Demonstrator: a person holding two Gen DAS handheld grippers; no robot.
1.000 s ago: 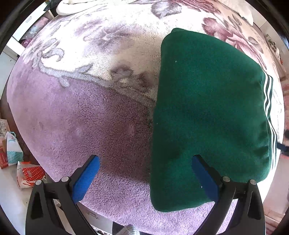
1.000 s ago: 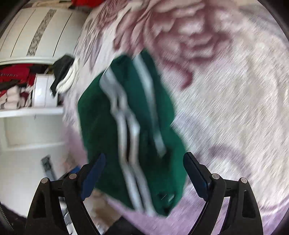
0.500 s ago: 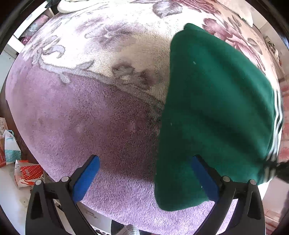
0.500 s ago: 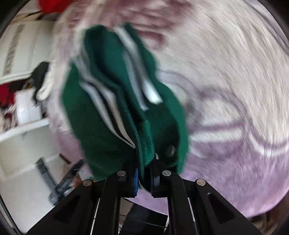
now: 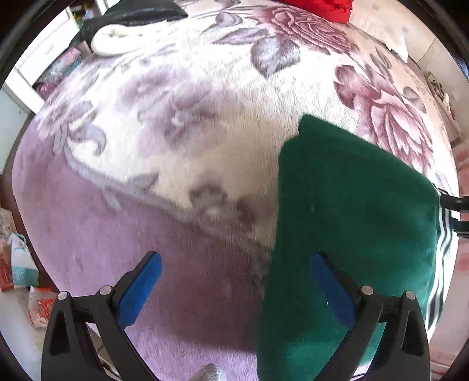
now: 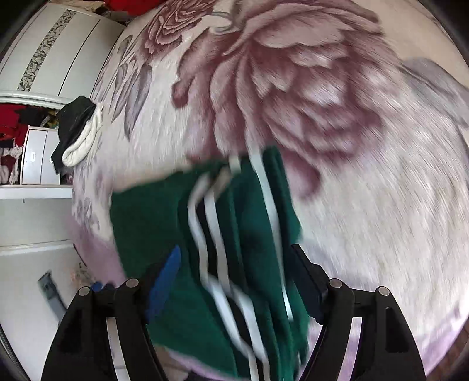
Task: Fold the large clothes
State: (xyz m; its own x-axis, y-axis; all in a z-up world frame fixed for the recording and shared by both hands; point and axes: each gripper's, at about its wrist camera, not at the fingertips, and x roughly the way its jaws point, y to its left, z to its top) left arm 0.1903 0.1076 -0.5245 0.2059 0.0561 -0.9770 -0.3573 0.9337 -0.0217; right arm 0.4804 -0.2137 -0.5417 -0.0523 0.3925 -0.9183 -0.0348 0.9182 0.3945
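Flowered blanket [image 5: 181, 140] under folded green jacket [image 5: 351, 222]. Left tool [image 5: 234, 290] apart, empty; right tool [image 6: 234, 281] just opening, jacket between, unpinched. Could snag striped edge, undoing fold.

Garment [image 5: 351, 222] dark green with white and black side stripes; blanket [image 5: 181, 123] cream with mauve-pink roses, grey leaves and a lilac border; gripper pads [image 5: 140, 287] blue on black fingers; cabinet [image 6: 55, 49] white with a grey mosaic strip; red cloth [image 5: 319, 8] at top.
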